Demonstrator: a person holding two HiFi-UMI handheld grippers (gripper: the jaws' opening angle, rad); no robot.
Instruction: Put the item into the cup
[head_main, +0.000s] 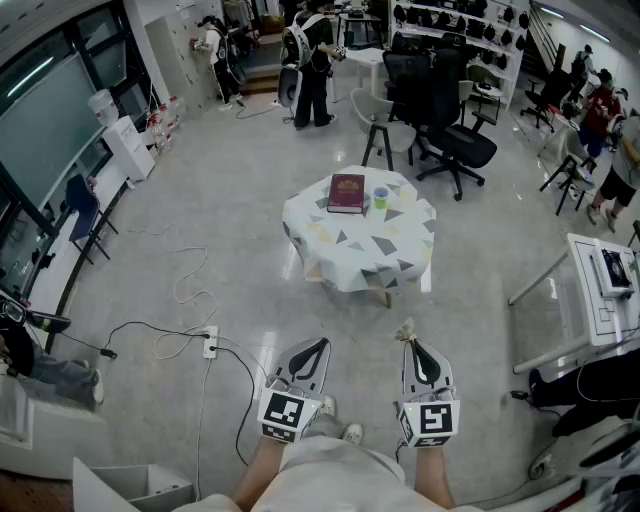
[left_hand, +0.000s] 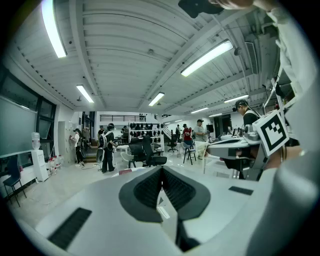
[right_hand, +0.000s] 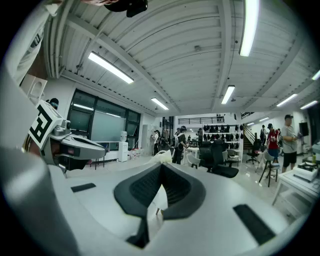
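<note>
1. At the bottom of the head view, the right gripper (head_main: 410, 345) is closed on a small pale crumpled item (head_main: 405, 328), which sticks out past its tips; what the item is cannot be made out.
2. Beside it, the left gripper (head_main: 319, 346) has its jaws together with nothing between them.
3. Straight ahead and well apart from both grippers stands a small bench covered by a white cloth with grey and yellow triangles (head_main: 362, 245).
4. On that bench, a small green-and-blue cup (head_main: 380, 197) stands just beside a maroon hardback book (head_main: 347, 193), to its right.
5. Open grey polished floor (head_main: 240, 200) lies between the person and the bench.
6. Left of that path, black and white loose cables (head_main: 185, 290) trail to a white power strip (head_main: 210, 343).
7. Behind the bench stand black office chairs (head_main: 445, 120) and a white moulded chair (head_main: 380, 115).
8. A white side desk (head_main: 590, 290) stands at the right, and people (head_main: 312, 60) stand farther back.
</note>
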